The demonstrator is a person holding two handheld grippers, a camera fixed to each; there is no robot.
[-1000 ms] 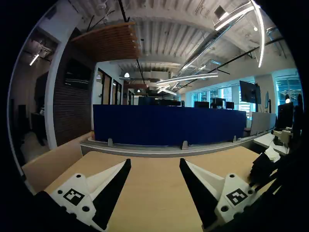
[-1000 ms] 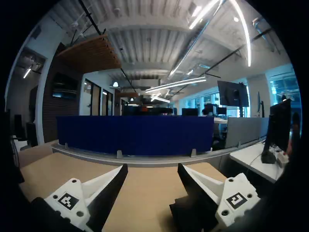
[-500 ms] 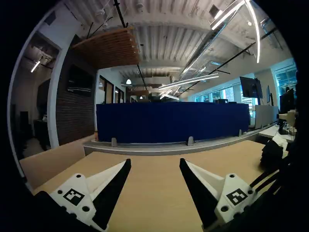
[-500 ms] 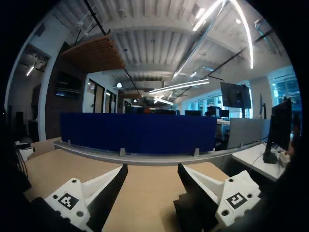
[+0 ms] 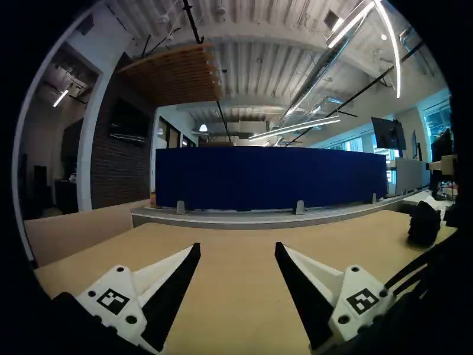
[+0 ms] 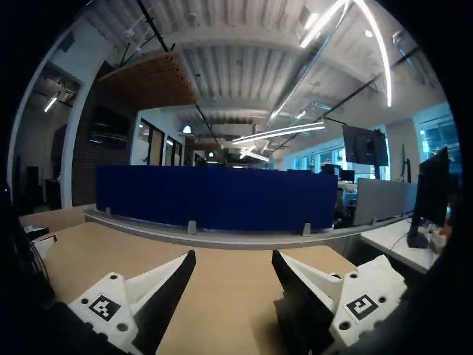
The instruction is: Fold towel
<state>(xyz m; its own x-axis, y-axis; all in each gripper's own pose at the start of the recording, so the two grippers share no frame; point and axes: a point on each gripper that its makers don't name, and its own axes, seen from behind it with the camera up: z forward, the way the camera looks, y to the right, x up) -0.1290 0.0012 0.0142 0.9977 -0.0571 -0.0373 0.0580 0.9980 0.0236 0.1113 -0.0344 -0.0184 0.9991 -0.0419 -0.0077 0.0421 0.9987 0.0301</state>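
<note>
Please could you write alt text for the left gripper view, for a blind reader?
The left gripper, its two white-and-black fingers open and holding nothing, hovers over a light wooden desk. A blue partition runs along the desk's far edge, and a dark object sits at the right.

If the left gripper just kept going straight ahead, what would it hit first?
Probably the blue divider at the far edge of the table; the left gripper points across bare wood, though distance is unclear.
</note>
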